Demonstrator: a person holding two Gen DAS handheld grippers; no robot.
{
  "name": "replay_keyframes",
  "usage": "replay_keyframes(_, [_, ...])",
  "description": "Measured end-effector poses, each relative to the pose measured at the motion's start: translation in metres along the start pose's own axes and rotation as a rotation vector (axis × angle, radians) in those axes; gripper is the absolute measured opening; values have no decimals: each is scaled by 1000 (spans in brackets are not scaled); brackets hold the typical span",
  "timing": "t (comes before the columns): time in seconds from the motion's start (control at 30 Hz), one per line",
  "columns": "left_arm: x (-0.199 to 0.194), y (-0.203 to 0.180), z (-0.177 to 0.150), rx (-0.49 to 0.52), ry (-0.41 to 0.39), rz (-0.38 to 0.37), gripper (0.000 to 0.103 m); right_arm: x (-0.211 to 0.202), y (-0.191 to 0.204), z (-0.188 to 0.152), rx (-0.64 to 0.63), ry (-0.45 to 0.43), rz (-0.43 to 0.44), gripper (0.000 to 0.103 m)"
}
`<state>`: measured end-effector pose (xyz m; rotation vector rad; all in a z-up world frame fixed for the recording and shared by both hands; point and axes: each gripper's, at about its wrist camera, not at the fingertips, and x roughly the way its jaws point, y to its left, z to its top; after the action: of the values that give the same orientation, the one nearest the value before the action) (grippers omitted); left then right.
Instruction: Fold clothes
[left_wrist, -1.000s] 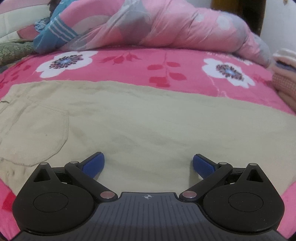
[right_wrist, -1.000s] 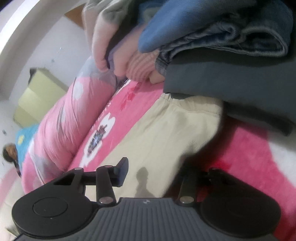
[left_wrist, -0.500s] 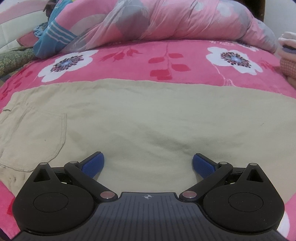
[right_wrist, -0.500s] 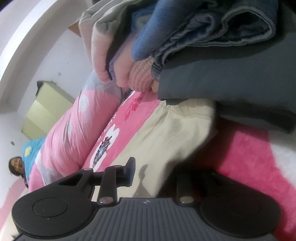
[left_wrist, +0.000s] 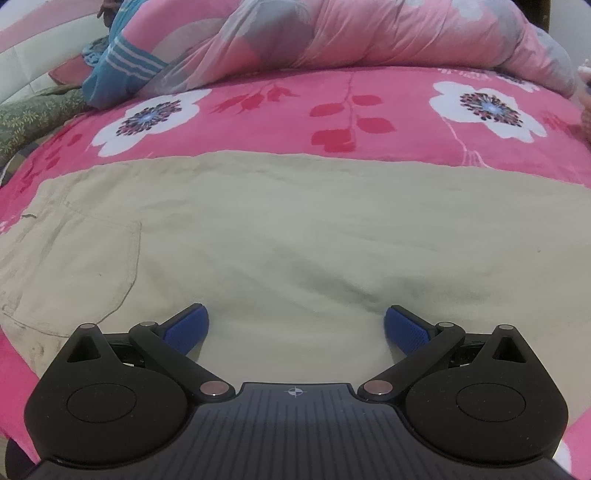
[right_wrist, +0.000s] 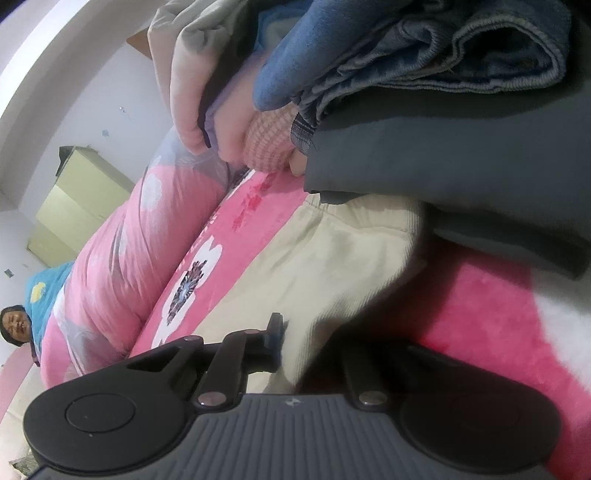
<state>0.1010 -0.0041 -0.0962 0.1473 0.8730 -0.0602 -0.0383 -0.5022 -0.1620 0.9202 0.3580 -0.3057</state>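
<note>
Pink floral bedding (left_wrist: 351, 110) carries the beige trousers (left_wrist: 295, 229), spread flat across it. At their far end sits a stack of folded clothes (right_wrist: 461, 122). My left gripper (left_wrist: 295, 326) hovers released over the cloth. My right gripper (right_wrist: 314, 343) seems clenched on the trouser edge, though shadow hides one finger.

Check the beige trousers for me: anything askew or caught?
Yes. In the right wrist view, one end of the beige trousers is pinned under a dark grey garment at the bottom of the clothes pile, so it could drag the pile.
</note>
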Motion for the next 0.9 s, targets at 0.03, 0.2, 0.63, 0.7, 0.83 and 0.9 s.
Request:
replay_keyframes(0.03, [0,-1,1,-2,3,4,103,0,1,-1,-4,-4,-4,8])
replay_keyframes(0.2, [0,-3,2,-12,15,20,103,2,4,-4,-15,-8,-16,8])
replay_keyframes(0.63, [-2,-5,1,-25,15,37,103,0,6,-6,-21,-14,-18,8])
replay_keyframes(0.7, [-2,-5,1,-26,16,38,103,0,6,-6,-22,-15,-18,8])
replay_keyframes(0.83, [-2,-4,0,-31,17,31,103,0,6,-7,-23,-16,-17,8])
replay_keyframes(0.9, [-2,-3,0,-32,17,27,103,0,5,-7,-22,-17,-17,8])
